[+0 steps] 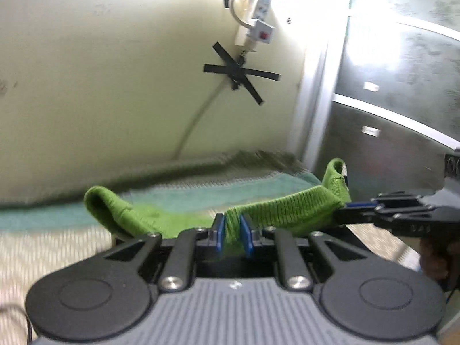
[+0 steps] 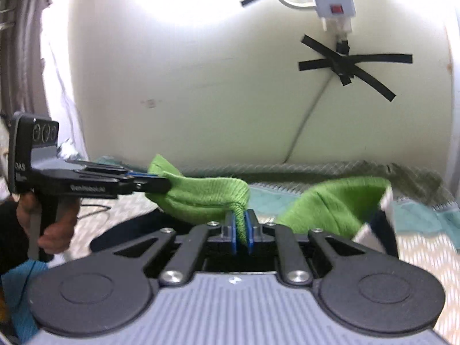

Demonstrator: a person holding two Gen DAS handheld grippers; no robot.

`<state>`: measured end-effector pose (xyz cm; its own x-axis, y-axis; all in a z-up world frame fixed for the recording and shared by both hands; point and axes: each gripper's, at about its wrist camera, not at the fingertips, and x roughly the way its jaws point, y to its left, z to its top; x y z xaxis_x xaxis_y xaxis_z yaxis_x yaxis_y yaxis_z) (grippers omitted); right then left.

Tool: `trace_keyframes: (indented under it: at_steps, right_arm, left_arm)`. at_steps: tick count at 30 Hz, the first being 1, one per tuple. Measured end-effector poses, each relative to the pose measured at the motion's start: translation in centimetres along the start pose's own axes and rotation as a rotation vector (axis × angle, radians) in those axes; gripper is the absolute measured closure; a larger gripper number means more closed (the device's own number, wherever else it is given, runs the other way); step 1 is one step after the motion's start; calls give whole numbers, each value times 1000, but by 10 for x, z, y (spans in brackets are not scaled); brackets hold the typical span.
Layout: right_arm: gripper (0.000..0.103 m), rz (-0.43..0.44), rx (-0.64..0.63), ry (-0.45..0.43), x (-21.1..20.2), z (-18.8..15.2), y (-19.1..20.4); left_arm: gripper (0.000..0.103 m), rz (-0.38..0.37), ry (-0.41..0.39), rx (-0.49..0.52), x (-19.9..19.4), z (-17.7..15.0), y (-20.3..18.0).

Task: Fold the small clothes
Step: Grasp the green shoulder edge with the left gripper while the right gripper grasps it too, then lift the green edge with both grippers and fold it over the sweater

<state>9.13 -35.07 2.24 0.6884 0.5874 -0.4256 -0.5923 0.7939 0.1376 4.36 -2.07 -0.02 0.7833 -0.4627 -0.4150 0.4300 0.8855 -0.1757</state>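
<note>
A small green knit garment (image 1: 287, 210) hangs stretched between both grippers above the bed. My left gripper (image 1: 232, 230) is shut on a bunched edge of it. My right gripper (image 1: 342, 208) comes in from the right and is shut on the other end, where a green corner sticks up. In the right wrist view, the right gripper (image 2: 241, 224) pinches a fold of the garment (image 2: 201, 198), and the left gripper (image 2: 165, 185) grips it from the left. More green cloth (image 2: 339, 204) with a white and dark part (image 2: 379, 224) hangs at the right.
A striped teal and cream bedspread (image 1: 57, 247) lies below. A pale wall (image 1: 115, 86) stands close behind, with a power strip (image 1: 261, 20) and a cable taped on with black tape (image 1: 238, 72). A metal-framed window (image 1: 388, 86) is at the right.
</note>
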Motion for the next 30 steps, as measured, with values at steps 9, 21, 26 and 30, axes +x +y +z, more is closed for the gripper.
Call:
trace_keyframes:
  at_steps: [9,21,26,30]
  right_arm:
    - [90,-157,-63,103,-11,-86,58]
    - [67,-224,40,-206,-76,-48,46]
    - [67,-278,-9,-220,-49,-26,40]
    - [90,-419,16,15,-13,-50,3]
  left_arm:
    - [82,34,145,-40,-15,-63,-8]
    - [69,42,-27,-64,-42,-19,24]
    - [69,95,45,1,29,-8,24]
    - [72,173,103,-68,70,-11,46]
